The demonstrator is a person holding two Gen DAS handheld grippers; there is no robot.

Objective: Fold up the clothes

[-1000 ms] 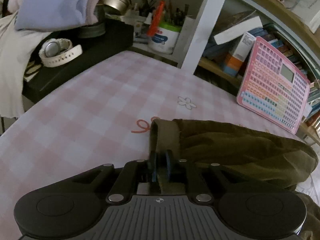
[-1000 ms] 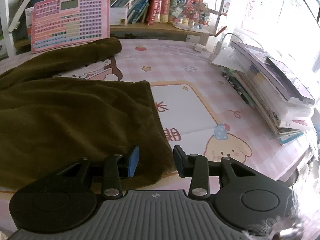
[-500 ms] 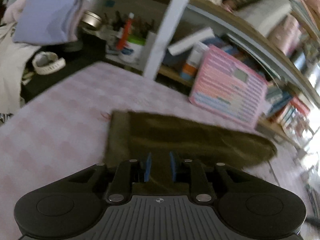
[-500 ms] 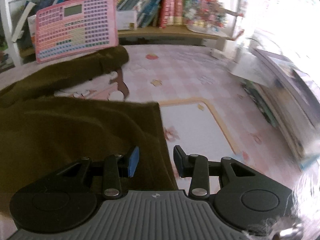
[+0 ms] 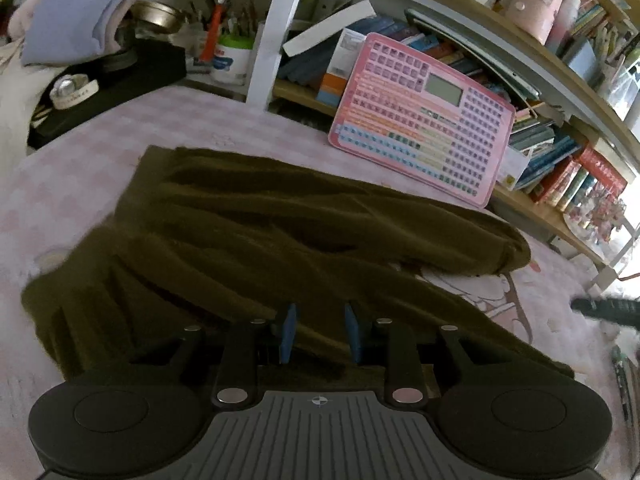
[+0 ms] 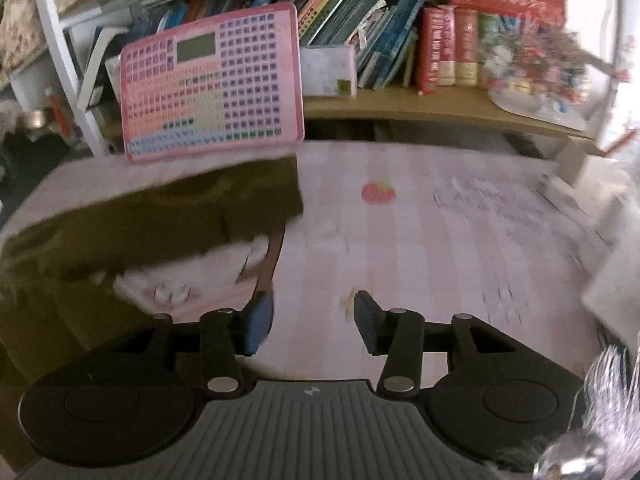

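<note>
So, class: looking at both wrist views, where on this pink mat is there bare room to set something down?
Most free room: the pink mat right of the olive garment, in front of the wooden shelf. A smaller patch lies left of the garment, beside the black box. It is crowded along the pink keyboard toy and shelves.

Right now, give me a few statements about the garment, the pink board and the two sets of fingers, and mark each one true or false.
1. The garment is olive brown. True.
2. The left gripper is clamped on the garment. False: its fingers are opening with a clear gap, hovering over the cloth.
3. The pink board leans against the bookshelf. True.
4. The right gripper holds a sleeve. False: its fingers are opening with only the pink cloth-covered table behind them.
5. The garment hangs on a hanger. False: it lies on the table.
</note>
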